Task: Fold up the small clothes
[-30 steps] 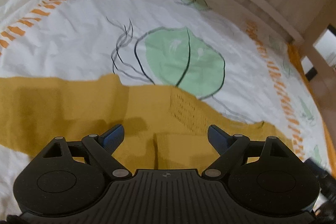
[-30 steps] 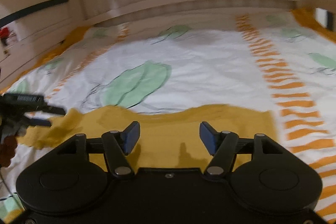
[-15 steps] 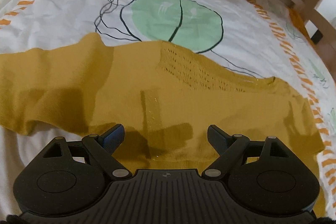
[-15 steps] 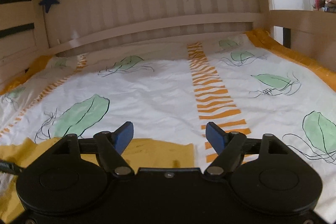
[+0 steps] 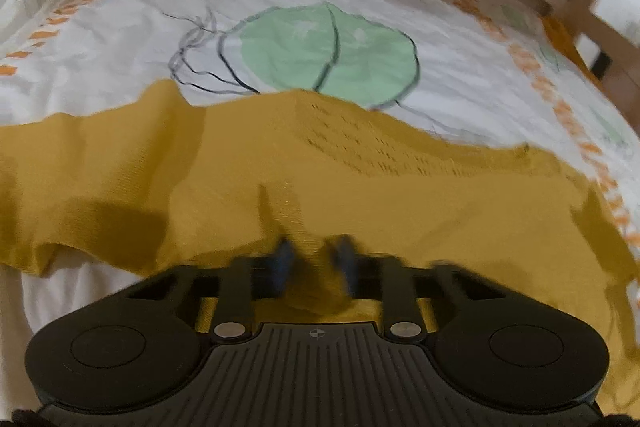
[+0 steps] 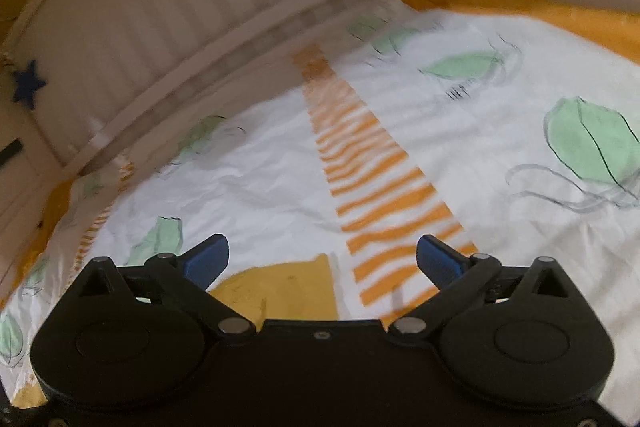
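The left tool (image 5: pixel 314 261) is a matte black plastic body with a ribbed centre plate bearing a small round crosshair mark. Two round black housings, each with a shallow disc recess, flank the plate. Black link bars run forward from silver pivot pins to blue fingertips (image 5: pixel 283 259), blurred in this view. The right tool (image 6: pixel 322 261) has the same black build, but its centre plate is smooth with one small screw; its blue ribbed pads (image 6: pixel 438 261) sit on black arms with silver rivets.

Leaf-print bedsheet (image 6: pixel 260 183) – ribbed pale headboard (image 6: pixel 168 39) behind, blue star (image 6: pixel 27 87) hanging left.
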`<state>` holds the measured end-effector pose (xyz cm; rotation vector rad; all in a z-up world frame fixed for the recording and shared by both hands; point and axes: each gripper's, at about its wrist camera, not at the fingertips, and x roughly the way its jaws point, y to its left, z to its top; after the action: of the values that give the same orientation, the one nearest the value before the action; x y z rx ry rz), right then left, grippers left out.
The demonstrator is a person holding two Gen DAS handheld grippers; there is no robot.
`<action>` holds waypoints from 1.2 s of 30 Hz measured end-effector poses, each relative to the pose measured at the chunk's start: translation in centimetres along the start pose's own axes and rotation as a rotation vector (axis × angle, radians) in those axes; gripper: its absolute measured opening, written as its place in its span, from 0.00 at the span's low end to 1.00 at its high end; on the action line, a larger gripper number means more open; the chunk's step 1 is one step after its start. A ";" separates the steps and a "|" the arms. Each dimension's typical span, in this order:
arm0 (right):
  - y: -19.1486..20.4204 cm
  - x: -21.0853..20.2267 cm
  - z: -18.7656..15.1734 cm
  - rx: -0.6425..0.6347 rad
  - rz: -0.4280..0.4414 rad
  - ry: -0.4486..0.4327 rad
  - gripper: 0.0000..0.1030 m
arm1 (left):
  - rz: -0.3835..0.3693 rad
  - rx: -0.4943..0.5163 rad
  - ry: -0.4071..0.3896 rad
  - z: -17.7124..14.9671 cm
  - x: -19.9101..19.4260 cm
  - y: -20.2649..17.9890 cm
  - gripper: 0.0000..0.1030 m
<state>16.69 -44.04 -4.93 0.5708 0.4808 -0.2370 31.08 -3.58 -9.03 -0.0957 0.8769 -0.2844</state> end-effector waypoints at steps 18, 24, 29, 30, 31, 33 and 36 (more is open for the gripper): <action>2.2 2.8 -2.8 -0.164 -0.019 0.187 1.00 | 0.171 -0.048 -0.050 1.0 0.2 3.1 0.05; 2.7 5.0 -5.4 -0.407 -0.201 0.338 1.00 | 0.200 0.017 -0.059 0.5 0.3 2.7 0.07; 1.6 5.0 -5.3 -0.447 -0.265 0.378 1.00 | 0.181 0.017 -0.057 0.5 0.5 3.0 0.12; 1.7 4.9 -5.2 -0.453 -0.272 0.383 1.00 | 0.175 0.019 -0.057 0.4 0.5 3.0 0.15; 1.6 4.8 -5.2 -0.459 -0.277 0.389 1.00 | 0.161 0.023 -0.057 0.4 0.6 3.1 0.25; 1.5 4.6 -5.0 -0.455 -0.278 0.397 1.00 | 0.133 0.028 -0.057 0.4 0.7 3.1 0.31; 1.4 4.2 -4.5 -0.425 -0.264 0.380 1.00 | 0.113 0.040 -0.056 0.3 0.8 2.9 0.44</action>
<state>19.15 -40.68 -9.67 0.1302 0.9509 -0.2692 32.37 -0.99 -10.03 -0.0165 0.8176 -0.1932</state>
